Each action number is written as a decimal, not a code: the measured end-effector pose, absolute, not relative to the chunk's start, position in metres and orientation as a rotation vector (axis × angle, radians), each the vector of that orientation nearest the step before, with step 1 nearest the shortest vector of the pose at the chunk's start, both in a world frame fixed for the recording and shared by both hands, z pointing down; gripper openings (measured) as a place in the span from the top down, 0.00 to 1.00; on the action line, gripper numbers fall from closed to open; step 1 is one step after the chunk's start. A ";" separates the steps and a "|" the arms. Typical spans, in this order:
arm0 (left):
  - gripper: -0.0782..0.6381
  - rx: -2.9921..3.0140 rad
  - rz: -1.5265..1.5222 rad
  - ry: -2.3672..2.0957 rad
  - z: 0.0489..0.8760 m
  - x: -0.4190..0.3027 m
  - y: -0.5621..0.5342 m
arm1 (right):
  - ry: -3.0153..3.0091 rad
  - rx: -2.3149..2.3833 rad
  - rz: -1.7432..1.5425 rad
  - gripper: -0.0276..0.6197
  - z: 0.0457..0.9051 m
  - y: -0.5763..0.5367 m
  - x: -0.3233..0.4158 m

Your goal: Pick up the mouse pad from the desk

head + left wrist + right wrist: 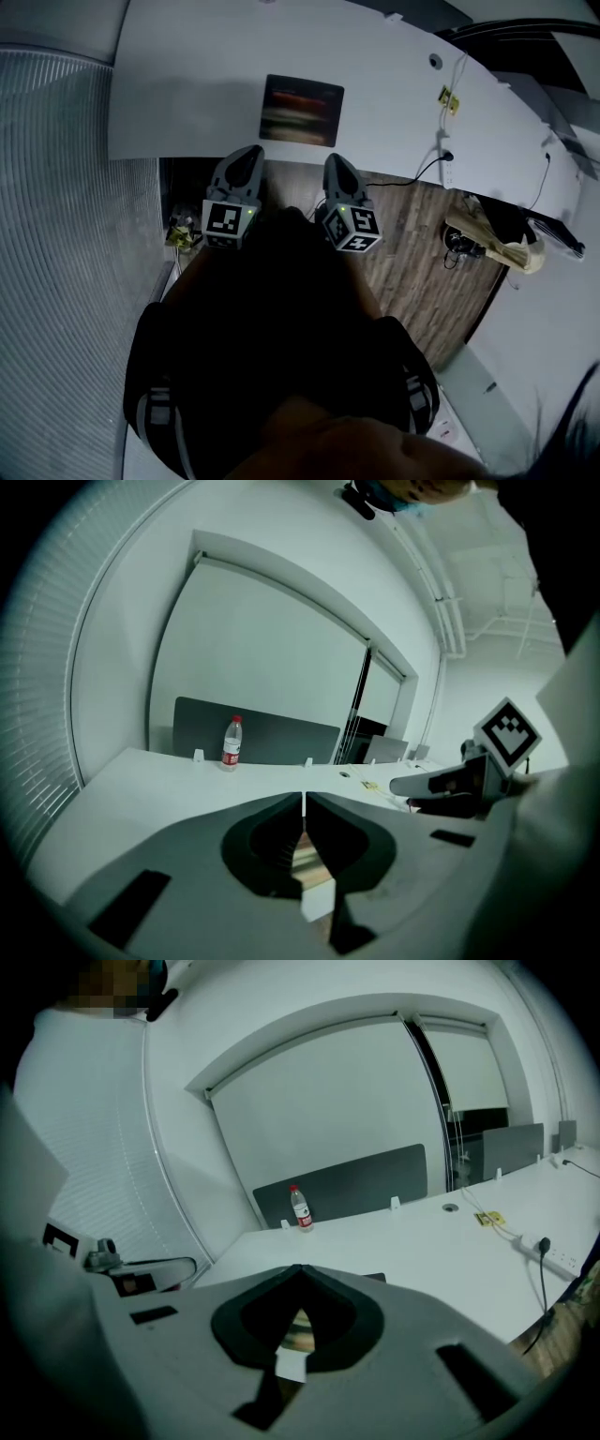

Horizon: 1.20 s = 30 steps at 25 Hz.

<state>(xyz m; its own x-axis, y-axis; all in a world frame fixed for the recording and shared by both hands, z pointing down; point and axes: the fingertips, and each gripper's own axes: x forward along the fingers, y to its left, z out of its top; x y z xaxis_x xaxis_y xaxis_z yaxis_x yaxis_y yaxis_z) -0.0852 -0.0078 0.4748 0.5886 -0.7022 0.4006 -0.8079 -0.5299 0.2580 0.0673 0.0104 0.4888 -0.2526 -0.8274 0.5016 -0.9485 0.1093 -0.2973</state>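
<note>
The mouse pad (301, 110) is a dark rectangle with a blurred coloured print, lying flat on the white desk (187, 84), a short way in from its near edge. My left gripper (250, 155) and right gripper (334, 164) hover side by side at that near edge, just short of the pad, both pointing toward it. Each pair of jaws is shut with nothing between them. In the left gripper view the jaws (304, 801) meet in a thin line. The right gripper's own jaws (300, 1271) also meet, and a strip of the pad (297, 1327) shows beneath them.
A water bottle (232, 742) stands at the desk's far side before a grey partition (272, 735). A power strip with a black cable (447, 157) lies on the desk's right part. A bag (492, 239) sits on the wood floor to the right. Blinds (56, 234) fill the left.
</note>
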 end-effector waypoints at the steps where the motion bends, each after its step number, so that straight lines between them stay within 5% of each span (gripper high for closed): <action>1: 0.88 2.406 0.355 -1.202 0.478 -0.088 -0.012 | -2.162 1.787 0.847 0.96 0.490 0.006 0.067; 27: 0.88 2.259 0.460 -1.251 0.543 -0.071 -0.074 | -2.075 1.693 0.904 0.95 0.555 -0.065 0.108; 30: 0.85 2.210 0.528 -1.218 0.566 -0.060 -0.081 | -2.040 1.635 0.949 0.87 0.578 -0.072 0.115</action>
